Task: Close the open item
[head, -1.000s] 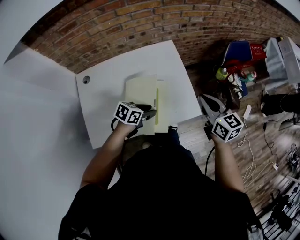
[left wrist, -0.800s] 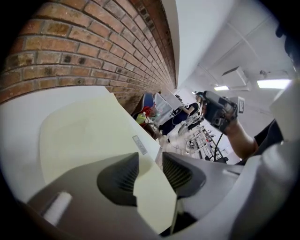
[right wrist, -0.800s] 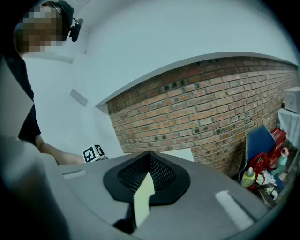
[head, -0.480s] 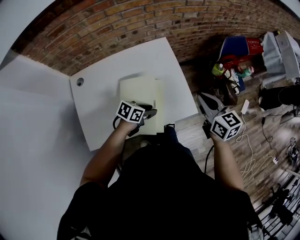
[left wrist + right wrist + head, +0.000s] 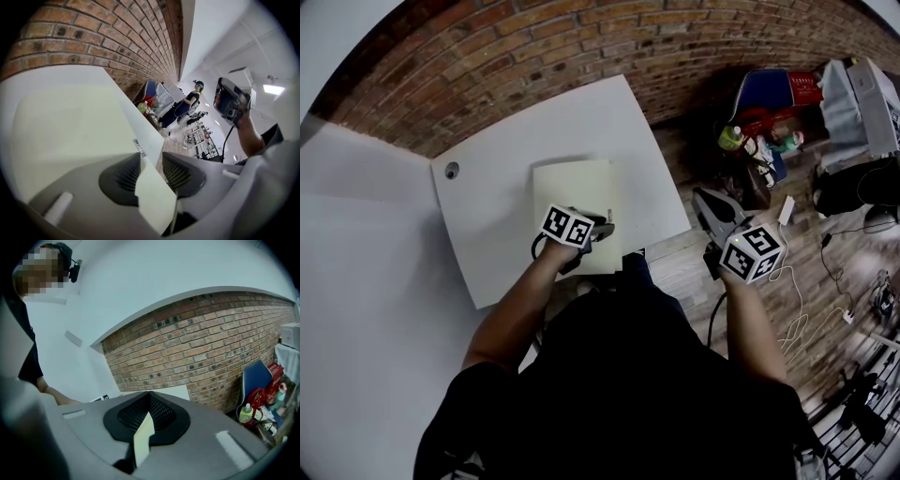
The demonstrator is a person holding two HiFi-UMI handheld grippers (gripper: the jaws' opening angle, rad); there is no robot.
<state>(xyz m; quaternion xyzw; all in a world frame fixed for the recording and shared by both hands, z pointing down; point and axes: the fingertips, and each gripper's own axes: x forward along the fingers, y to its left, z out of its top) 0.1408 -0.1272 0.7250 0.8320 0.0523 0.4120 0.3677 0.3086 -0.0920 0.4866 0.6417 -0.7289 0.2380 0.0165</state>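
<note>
A pale yellow folder [image 5: 572, 199] lies flat and closed on the white table [image 5: 506, 141]. My left gripper [image 5: 602, 229] sits at the folder's near right corner, just over the cover. In the left gripper view the folder [image 5: 65, 126] fills the space ahead, and the left gripper [image 5: 151, 161] stands slightly open with the table's edge [image 5: 136, 117] showing through the gap and nothing held. My right gripper [image 5: 711, 208] hangs off the table's right side above the wooden floor. In its own view the right gripper [image 5: 150, 397] is shut on nothing and points at the brick wall.
A round cable hole [image 5: 451, 171] sits near the table's far left corner. A brick wall [image 5: 581, 47] runs behind the table. On the floor at right are a blue and red seat [image 5: 778, 98], a green bottle [image 5: 731, 139] and cables [image 5: 806, 319].
The folder showed a yellow-green inner strip along its right side before; now the cover lies flat over it. My left gripper stayed at the near edge. The right gripper barely moved.
</note>
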